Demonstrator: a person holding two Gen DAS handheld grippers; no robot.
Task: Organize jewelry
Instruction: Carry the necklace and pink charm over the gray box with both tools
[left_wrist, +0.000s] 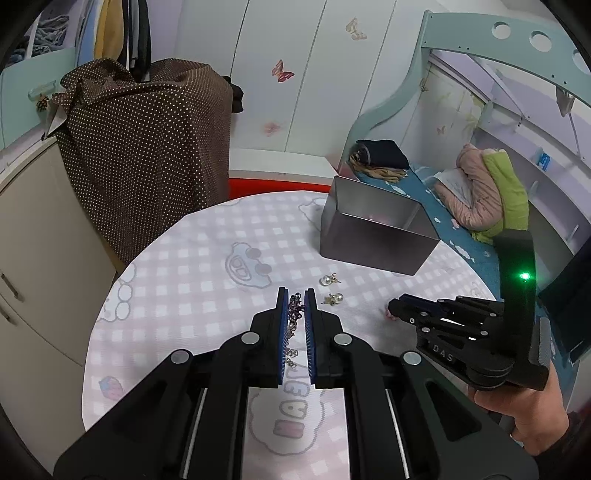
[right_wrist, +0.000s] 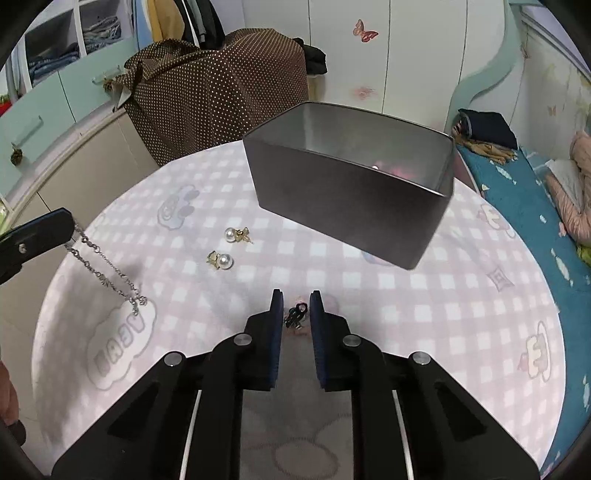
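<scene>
Jewelry is half gathered, as I judge it: the grey metal box (right_wrist: 354, 199) stands open toward the far edge of the desk (right_wrist: 461, 295), and something pink shows faintly inside, though I cannot tell what it is. Nearer the middle of the desk, just in front of the box, two pearl earrings (right_wrist: 225, 249) lie loose and untouched, so they are left to do. My left tool (left_wrist: 296, 295) is clenched on the silver chain (right_wrist: 107, 275), which hangs from its tips toward the near left edge, its lower end down at the cloth. My right tool (right_wrist: 296, 295) sits at the near middle of the desk with its pads drawn in close about a small dark trinket (right_wrist: 295, 315); whether they truly pinch it I cannot be sure, since a slim gap shows either side. By my reckoning both pieces I hold, then the pearls, must go into the box.
</scene>
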